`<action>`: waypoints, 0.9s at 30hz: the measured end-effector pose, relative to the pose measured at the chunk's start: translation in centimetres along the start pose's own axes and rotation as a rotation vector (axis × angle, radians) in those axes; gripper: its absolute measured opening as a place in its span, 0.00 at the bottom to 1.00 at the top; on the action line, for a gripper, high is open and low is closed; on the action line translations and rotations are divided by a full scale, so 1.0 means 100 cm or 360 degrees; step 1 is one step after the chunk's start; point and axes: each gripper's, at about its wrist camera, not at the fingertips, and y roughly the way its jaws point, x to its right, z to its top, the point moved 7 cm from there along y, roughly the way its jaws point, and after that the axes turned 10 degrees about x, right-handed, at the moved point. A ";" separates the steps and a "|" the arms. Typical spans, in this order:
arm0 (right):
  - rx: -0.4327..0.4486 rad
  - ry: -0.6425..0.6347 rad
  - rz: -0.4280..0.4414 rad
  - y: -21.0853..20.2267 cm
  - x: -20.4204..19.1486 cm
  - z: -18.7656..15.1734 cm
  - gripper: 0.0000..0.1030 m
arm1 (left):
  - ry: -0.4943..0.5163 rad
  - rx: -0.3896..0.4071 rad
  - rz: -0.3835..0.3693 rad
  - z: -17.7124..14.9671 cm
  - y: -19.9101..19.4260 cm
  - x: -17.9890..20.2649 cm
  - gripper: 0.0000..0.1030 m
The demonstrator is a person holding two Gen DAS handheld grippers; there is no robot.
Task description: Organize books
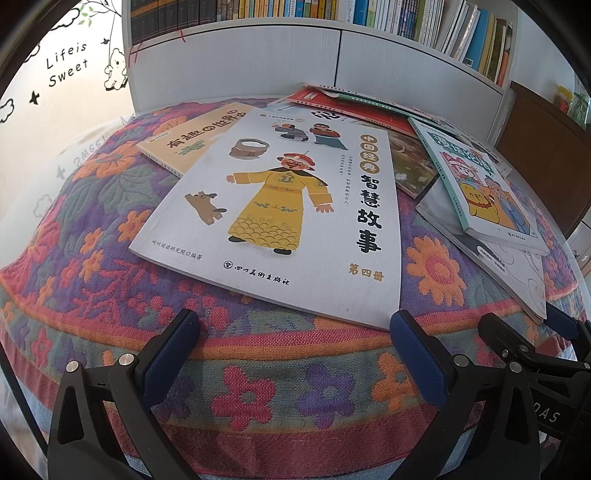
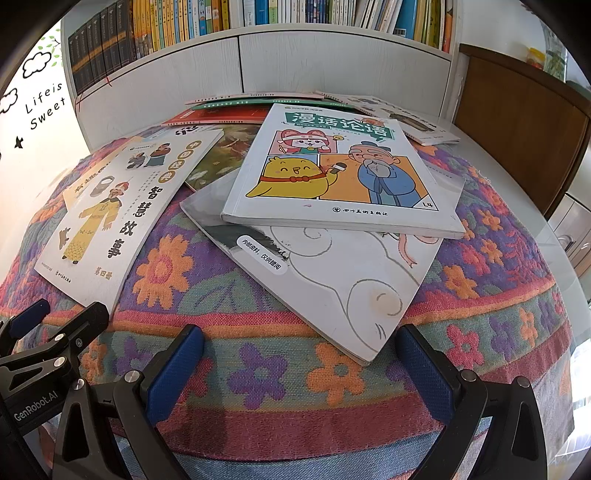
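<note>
A home: bookshelf (image 2: 258, 14), wall decal (image 1: 68, 64), floral cloth (image 2: 295, 387).

Layout, placed relative to the emperor book (image 1: 280, 206) that lies flat before your left gripper (image 1: 295, 332):

- Under it: the flowered cloth (image 1: 258, 387) over the tabletop.
- Behind it to the left, partly under it: the tan book (image 1: 192, 140).
- Behind it: a loose pile of thin books (image 1: 351, 107), with the painted-cover book (image 1: 410, 162) tucked under its far right corner.
- Right of it: the comic book (image 2: 343, 170), resting on the cloud-drawing book (image 2: 332, 291), which lies before your right gripper (image 2: 301, 347).
- Behind everything: the bookcase (image 2: 314, 62), with upright books (image 2: 258, 13) on its shelf.
- Far right: the wooden cabinet (image 2: 517, 125).
</note>
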 end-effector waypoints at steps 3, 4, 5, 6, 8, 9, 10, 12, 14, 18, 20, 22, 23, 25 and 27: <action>0.0000 0.0000 -0.0001 0.000 0.000 -0.001 1.00 | 0.0000 0.0000 0.0000 0.000 0.000 0.000 1.00; 0.0000 0.0000 0.0000 0.000 0.000 -0.001 1.00 | 0.0001 0.0000 0.0000 0.000 0.000 0.000 1.00; -0.0002 0.0001 0.0000 0.000 -0.001 -0.001 1.00 | 0.0005 0.0000 -0.0002 0.000 0.000 0.000 1.00; -0.0004 0.0002 -0.0002 0.000 -0.001 -0.002 1.00 | 0.0012 -0.0002 -0.0005 0.000 0.000 0.000 1.00; -0.0011 0.0002 -0.0006 -0.001 -0.001 -0.003 1.00 | 0.0031 -0.0032 -0.0018 0.000 0.000 0.001 1.00; -0.0013 0.0001 -0.0011 0.000 0.000 -0.001 1.00 | 0.0042 -0.0068 -0.0025 0.000 0.001 0.002 1.00; -0.0014 -0.0007 -0.0016 0.002 0.000 0.000 1.00 | 0.0064 -0.0121 -0.0028 0.001 0.007 0.004 1.00; -0.0017 -0.0014 -0.0008 0.003 0.000 0.001 1.00 | 0.0105 -0.0188 -0.0021 0.000 0.010 0.007 1.00; -0.0031 -0.0013 0.0007 0.004 0.000 0.000 1.00 | 0.0123 -0.0236 -0.0024 -0.001 0.010 0.006 1.00; -0.0079 -0.0012 0.0009 0.006 0.000 0.001 1.00 | 0.0140 -0.0318 -0.0040 0.002 0.013 0.003 1.00; -0.0095 -0.0008 0.0006 0.006 0.000 0.001 1.00 | 0.0142 -0.0332 -0.0043 0.003 0.014 0.003 1.00; -0.0111 -0.0006 -0.0005 0.007 0.000 0.001 1.00 | 0.0151 -0.0344 -0.0047 0.004 0.015 0.003 1.00; -0.0119 -0.0003 -0.0008 0.007 0.000 0.001 1.00 | 0.0156 -0.0351 -0.0049 0.004 0.015 0.003 1.00; -0.0140 0.0007 -0.0017 0.009 0.000 0.002 1.00 | 0.0170 -0.0366 -0.0059 0.006 0.018 0.004 1.00; -0.0153 0.0008 -0.0018 0.010 0.001 0.002 1.00 | 0.0176 -0.0380 -0.0070 0.008 0.021 0.003 1.00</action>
